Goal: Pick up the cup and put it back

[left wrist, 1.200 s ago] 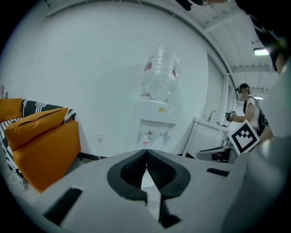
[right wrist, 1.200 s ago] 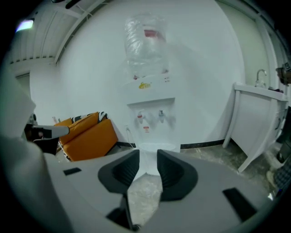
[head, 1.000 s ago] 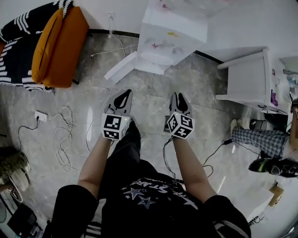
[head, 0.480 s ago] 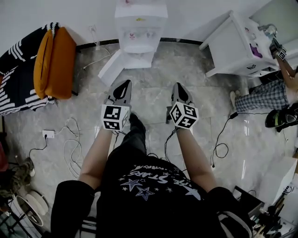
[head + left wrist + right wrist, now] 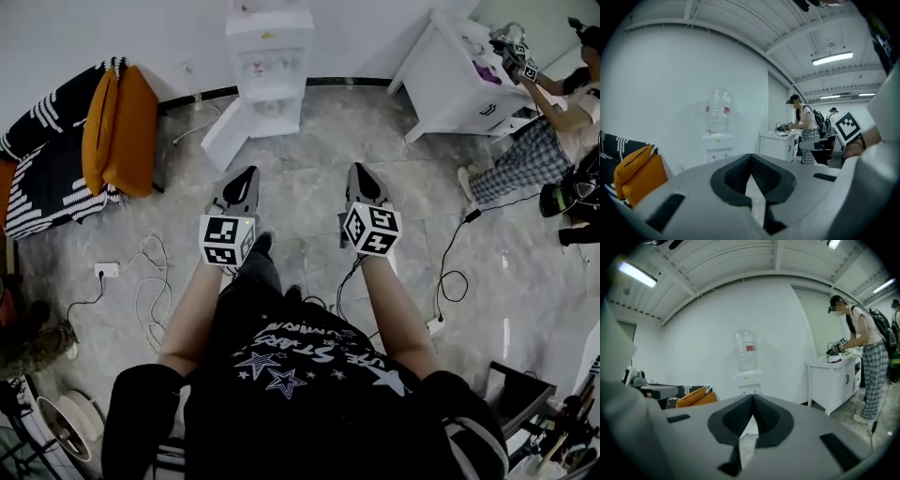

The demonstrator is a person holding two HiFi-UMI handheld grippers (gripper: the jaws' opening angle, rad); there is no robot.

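Cup: not made out in any view; axis, heading and place untellable. Your left gripper [image 5: 247, 174], right gripper [image 5: 359, 171]: jaws pressed together, empty, pointing toward water dispenser [image 5: 270, 66]. Versus earlier: dispenser now centred ahead, no longer off right.

Legible text: none confirmed.
White lettering with stars on the black shirt [image 5: 300, 361] is upside down and unreadable. The marker cubes [image 5: 226, 241] on the left gripper [image 5: 247, 173] and right gripper [image 5: 357, 171] show black-and-white squares, no characters. The water dispenser [image 5: 270, 56] has a yellow label and its bottle [image 5: 747, 350] a red one, both too small.
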